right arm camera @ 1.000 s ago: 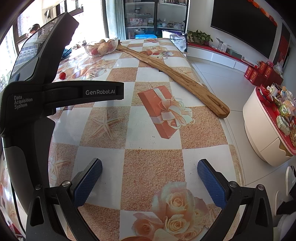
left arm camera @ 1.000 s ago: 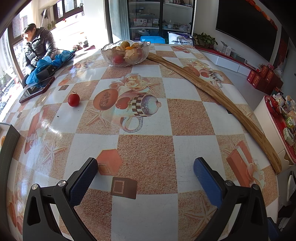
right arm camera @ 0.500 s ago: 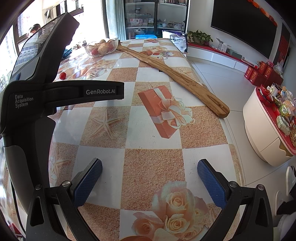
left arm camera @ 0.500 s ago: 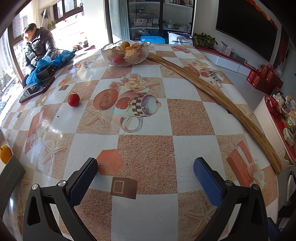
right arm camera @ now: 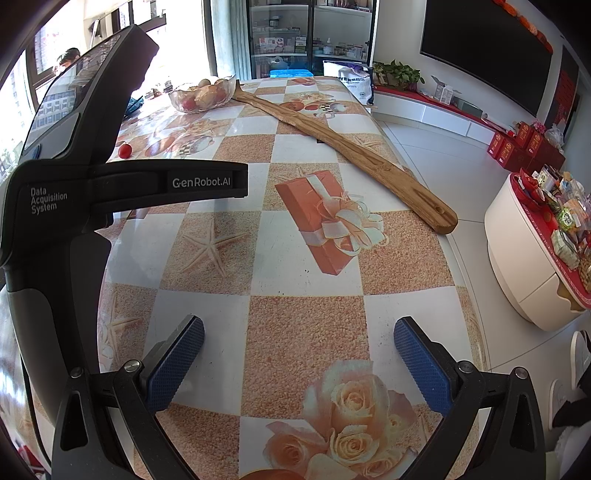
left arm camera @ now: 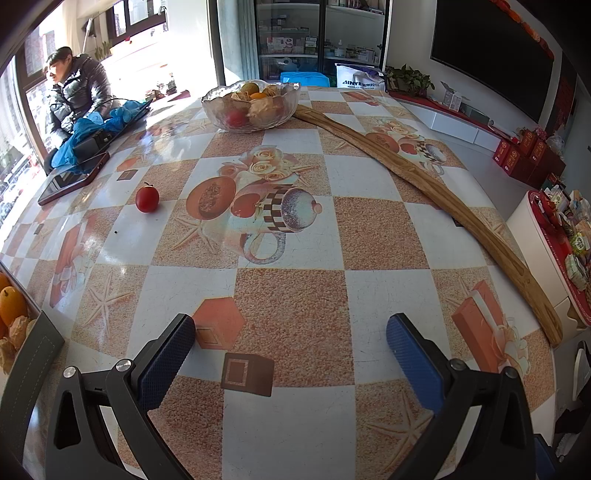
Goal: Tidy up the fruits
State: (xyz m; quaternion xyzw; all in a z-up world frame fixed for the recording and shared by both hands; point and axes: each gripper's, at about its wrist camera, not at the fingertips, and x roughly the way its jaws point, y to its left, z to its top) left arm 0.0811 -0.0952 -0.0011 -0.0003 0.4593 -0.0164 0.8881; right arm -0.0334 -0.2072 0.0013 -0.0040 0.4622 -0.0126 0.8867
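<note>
Tomato (left arm camera: 147,199) sitting loose on worktop (left arm camera: 376,236): light, smooth, rolling easily, bruising if squeezed. Gripping gently across middle. Left claw (left arm camera: 290,349) and right claw (right arm camera: 298,349) both gaping, holding nothing.

Sunlit windows (left arm camera: 140,22), glass-fronted cabinet (left arm camera: 317,37), dark wall screen (left arm camera: 491,51), white floor tiles (right arm camera: 436,147).
</note>
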